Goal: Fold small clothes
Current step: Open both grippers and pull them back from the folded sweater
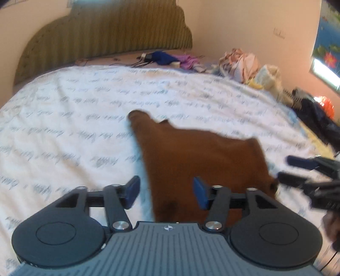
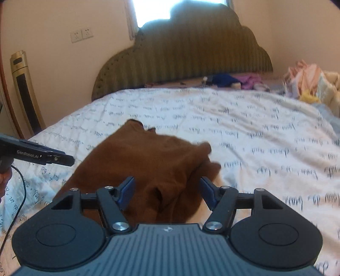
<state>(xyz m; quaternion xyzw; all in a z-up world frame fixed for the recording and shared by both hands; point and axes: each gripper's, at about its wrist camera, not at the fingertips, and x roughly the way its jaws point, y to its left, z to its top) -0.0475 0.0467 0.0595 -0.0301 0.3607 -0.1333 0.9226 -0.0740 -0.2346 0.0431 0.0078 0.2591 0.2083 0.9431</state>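
Brown garment (image 1: 204, 157) lies on bed sheet (image 1: 85, 102), partly folded, between both grippers. Left gripper (image 1: 165, 192) jaws apart, cloth edge between pads, untouched. Right gripper (image 2: 167, 192) jaws apart over bunched fold, nothing pinched. Likely between folds; blur hides edges. Next: re-grip edge, fold over. Left gripper's side reads "GenRobot.AI".

Green scalloped headboard (image 2: 182, 55) against cream wall (image 2: 53, 70), backlit window (image 2: 155, 10).

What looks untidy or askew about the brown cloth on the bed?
The brown fabric garment lies crooked on the white printed bedsheet, its right edge bunched into folds. Both grippers are open and hold nothing.
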